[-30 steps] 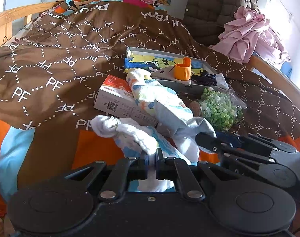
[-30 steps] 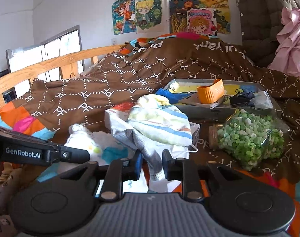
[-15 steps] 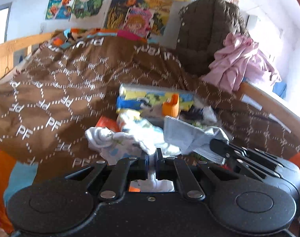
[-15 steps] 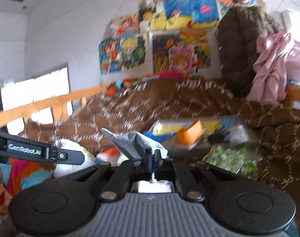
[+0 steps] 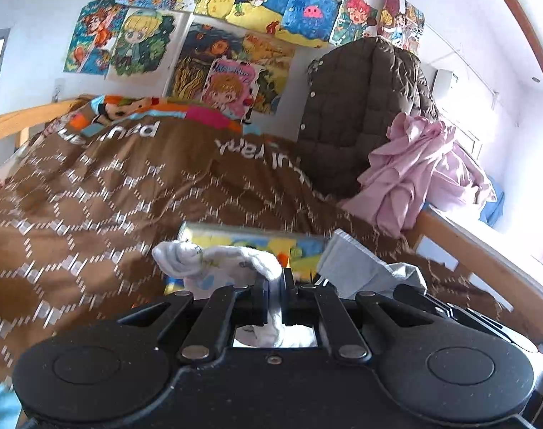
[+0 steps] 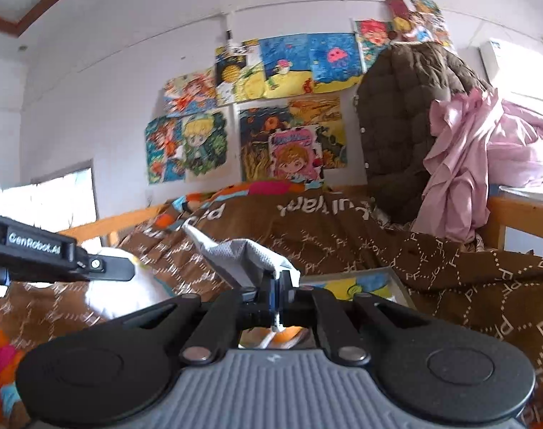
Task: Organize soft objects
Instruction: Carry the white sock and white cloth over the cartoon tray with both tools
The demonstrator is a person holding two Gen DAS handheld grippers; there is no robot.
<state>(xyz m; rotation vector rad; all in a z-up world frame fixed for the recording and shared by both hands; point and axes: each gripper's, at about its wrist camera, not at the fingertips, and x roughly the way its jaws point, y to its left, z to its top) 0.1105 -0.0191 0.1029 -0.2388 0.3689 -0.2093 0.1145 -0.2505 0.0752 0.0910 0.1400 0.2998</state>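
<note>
My left gripper is shut on a white patterned cloth, which is lifted above the bed and bunches out to the left of the fingers. My right gripper is shut on a light grey-blue cloth, whose corner sticks up to the left. That grey cloth also shows in the left wrist view, just right of my left gripper. The white cloth appears in the right wrist view under the left gripper's arm. A shallow tray with a yellow and blue cartoon lining lies on the bed behind both cloths.
The brown patterned bedspread covers the bed inside a wooden frame. A brown quilted jacket and pink clothes hang at the back right. Drawings cover the wall.
Both grippers have risen and tilted upward with their cloths, lifting them off the pile. The box, the bag of green pieces and the orange cup have dropped out of sight.
</note>
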